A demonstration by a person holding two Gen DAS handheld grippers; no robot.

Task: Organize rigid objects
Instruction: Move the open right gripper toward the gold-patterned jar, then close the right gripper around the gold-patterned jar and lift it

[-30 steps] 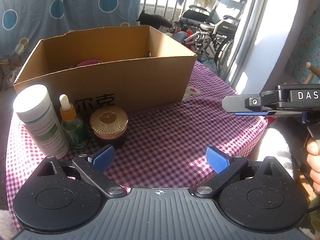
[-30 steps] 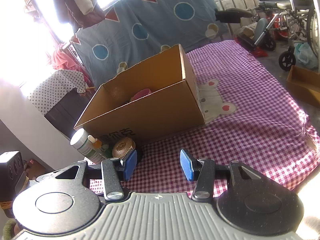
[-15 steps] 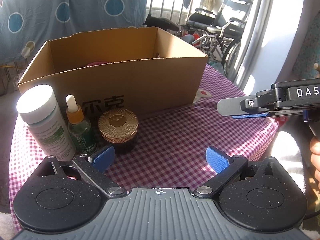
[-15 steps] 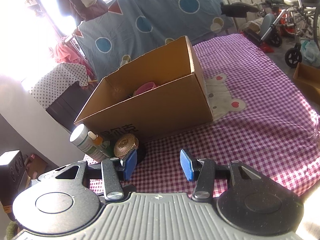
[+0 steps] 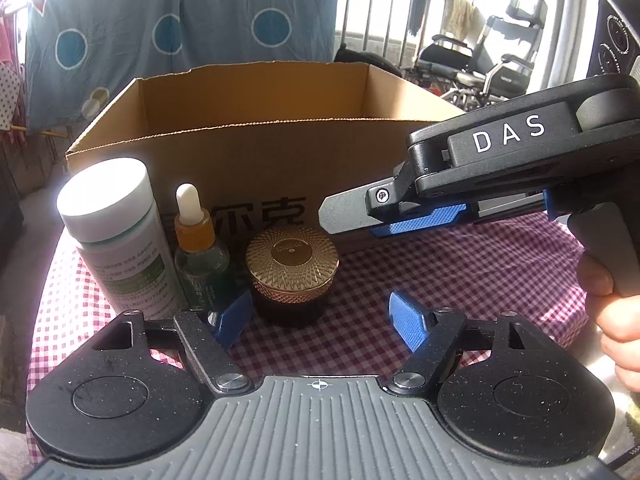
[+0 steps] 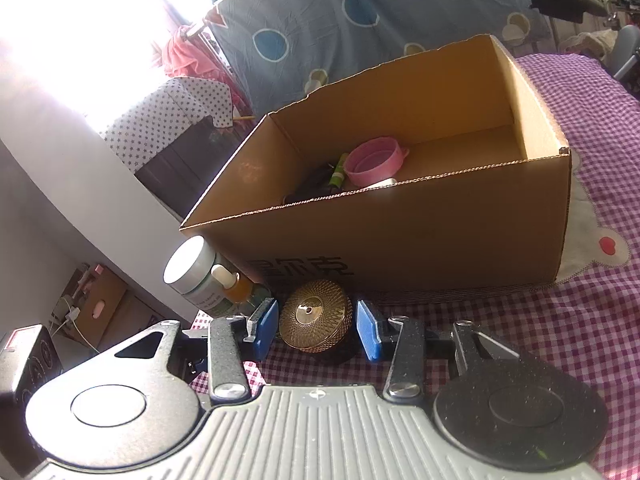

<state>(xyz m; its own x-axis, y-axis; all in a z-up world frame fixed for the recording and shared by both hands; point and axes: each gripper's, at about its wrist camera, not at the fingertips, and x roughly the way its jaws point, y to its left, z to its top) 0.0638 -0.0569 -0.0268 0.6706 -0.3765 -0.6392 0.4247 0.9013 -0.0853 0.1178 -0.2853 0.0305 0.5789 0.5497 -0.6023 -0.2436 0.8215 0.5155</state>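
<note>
Currently listed, stock already stowed: a pink bowl (image 6: 374, 161) and a green tube (image 6: 338, 170) lying inside the cardboard box (image 6: 420, 236), ahead of both tools. Stock outstanding, three items standing on the checked cloth (image 5: 460, 280) against the box's near wall: a gold-lidded jar (image 6: 316, 320), a dropper bottle (image 5: 198, 256) and a white-capped bottle (image 5: 116, 236). Right gripper (image 6: 316, 326): jaws have just been closing and stand narrow, one blue pad on either side of the gold-lidded jar, a slim gap visible on each side, so not yet gripping by the look of it. Left gripper (image 5: 320, 320): jaws have just been closing too, at a middling width, nothing between them; the jar sits just ahead of its left pad, the dropper bottle beyond that pad and the white-capped bottle further left. Progress judged partial: some goods boxed, three to go, the jar seemingly next
</note>
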